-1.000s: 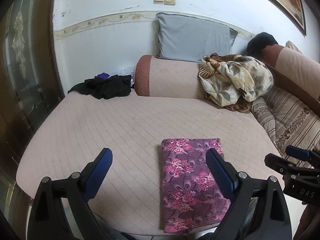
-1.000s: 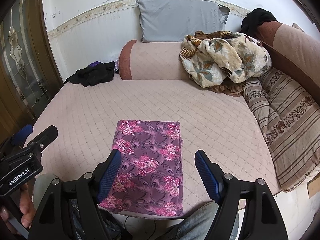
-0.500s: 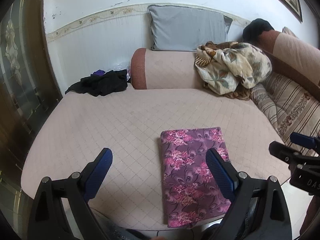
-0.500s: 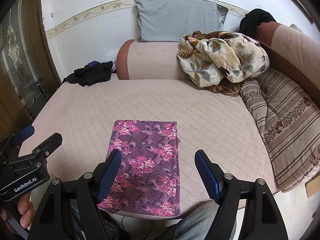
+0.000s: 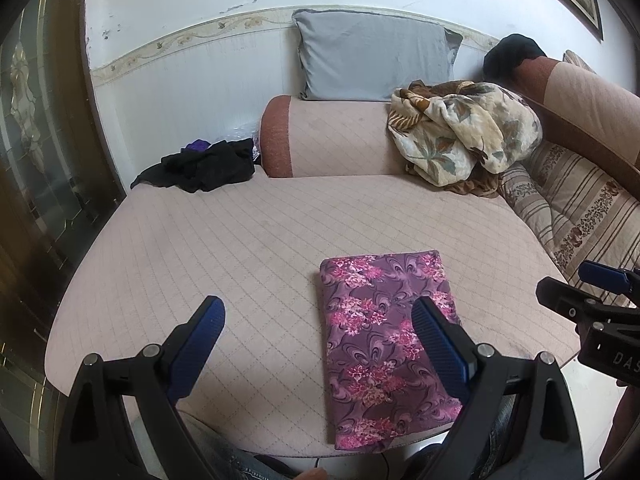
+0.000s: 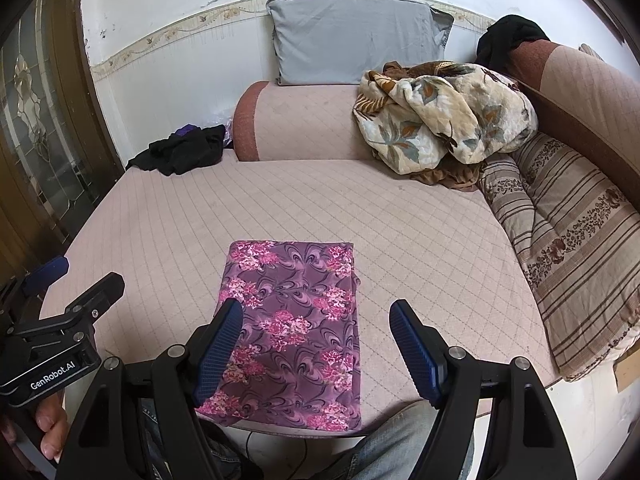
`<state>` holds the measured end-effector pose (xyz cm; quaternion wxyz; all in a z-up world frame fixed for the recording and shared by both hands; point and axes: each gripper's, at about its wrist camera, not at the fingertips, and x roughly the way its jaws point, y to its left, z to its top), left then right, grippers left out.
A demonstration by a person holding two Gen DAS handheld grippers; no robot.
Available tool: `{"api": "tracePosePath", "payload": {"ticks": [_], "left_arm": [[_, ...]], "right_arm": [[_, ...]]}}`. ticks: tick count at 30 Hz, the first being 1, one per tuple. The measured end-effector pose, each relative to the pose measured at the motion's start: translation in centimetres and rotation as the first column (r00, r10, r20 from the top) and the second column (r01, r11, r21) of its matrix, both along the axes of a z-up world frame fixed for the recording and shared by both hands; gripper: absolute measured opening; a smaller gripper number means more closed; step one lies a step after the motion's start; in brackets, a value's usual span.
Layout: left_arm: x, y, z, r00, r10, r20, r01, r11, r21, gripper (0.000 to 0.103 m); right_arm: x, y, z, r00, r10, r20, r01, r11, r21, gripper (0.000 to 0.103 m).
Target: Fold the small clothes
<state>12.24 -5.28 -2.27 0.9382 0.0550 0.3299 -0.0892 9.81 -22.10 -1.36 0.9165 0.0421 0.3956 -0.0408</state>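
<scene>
Since a second ago the left view has dipped slightly; the folded cloth (image 5: 386, 344) has not moved on the bed (image 5: 224, 240). Both the left hand-held gripper (image 5: 318, 342) and right hand-held gripper (image 6: 316, 340) hang above it, jaws apart, empty.

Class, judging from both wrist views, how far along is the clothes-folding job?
Done: the floral garment lies as a flat folded rectangle on the sofa seat. In hand: nothing; left gripper and right gripper are open, empty. Possibly left: the crumpled black clothes.
</scene>
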Motion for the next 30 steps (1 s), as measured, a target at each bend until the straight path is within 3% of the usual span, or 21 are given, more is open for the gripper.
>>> {"api": "tracePosePath", "payload": {"ticks": [30], "left_arm": [[0.02,-0.21,-0.46,0.999,-0.043,-0.019,0.042,0.999,-0.009,0.094]], "right_arm": [[0.27,0.0,-0.14,1.0,0.0,-0.013,0.0,1.0,0.009,0.08]]}}
